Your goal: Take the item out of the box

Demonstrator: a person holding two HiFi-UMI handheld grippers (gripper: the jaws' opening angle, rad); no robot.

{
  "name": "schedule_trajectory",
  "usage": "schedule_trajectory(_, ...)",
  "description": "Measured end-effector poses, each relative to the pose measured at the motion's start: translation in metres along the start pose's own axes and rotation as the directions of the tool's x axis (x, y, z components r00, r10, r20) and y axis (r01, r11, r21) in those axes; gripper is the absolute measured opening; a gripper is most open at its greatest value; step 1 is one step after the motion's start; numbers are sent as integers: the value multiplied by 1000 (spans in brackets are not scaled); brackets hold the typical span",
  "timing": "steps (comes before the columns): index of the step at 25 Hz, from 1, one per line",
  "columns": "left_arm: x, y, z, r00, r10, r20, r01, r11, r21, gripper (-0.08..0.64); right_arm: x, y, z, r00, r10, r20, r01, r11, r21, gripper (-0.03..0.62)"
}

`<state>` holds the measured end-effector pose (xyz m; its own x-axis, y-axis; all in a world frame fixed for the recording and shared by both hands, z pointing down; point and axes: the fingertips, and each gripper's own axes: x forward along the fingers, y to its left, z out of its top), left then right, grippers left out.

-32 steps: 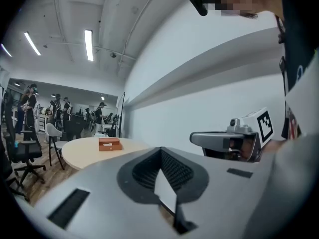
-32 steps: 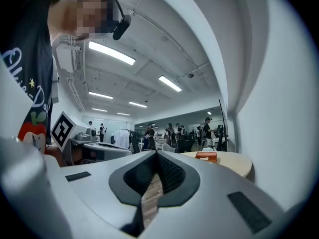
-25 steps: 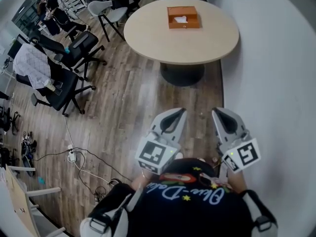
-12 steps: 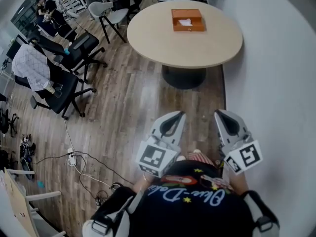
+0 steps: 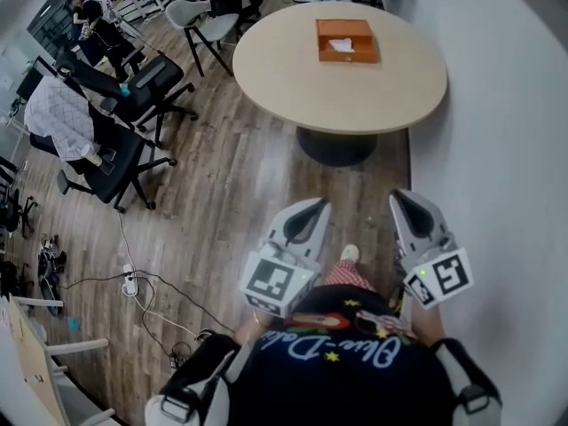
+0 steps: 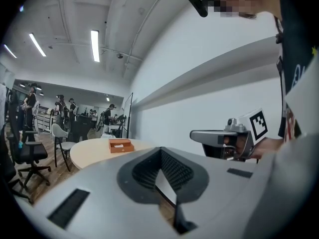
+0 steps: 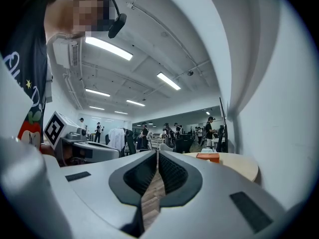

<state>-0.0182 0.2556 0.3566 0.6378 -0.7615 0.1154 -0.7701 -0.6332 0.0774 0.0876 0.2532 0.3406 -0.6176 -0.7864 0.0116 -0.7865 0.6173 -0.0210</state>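
Left tool and right tool are seen clenched, empty, lower centre. The orange box is parked on the round desk up top.

One box, one round table, two claws.

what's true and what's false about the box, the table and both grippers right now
1. The orange box sits on the round table. True.
2. The left gripper is gripping the box. False: it is held over the floor, well short of the table, jaws together on nothing.
3. Something white shows inside the box. True.
4. The right gripper has its jaws wide apart. False: they are together, holding nothing.
5. In the head view the black office chairs stand to the right of the table. False: they stand to its left; a pale wall is on the right.
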Motion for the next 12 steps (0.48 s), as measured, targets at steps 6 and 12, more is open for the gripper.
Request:
schedule_trajectory(6,39,23,7,1000,20,-8,-20,999,49,-15,29,-37,2,1000,17,-3,-17,1000,-4,-3)
schedule_trajectory(12,81,34,10,999,25,-31,-24,999,42,-15,50,-77,1,1000,16,-4,-16,1000,20,-3)
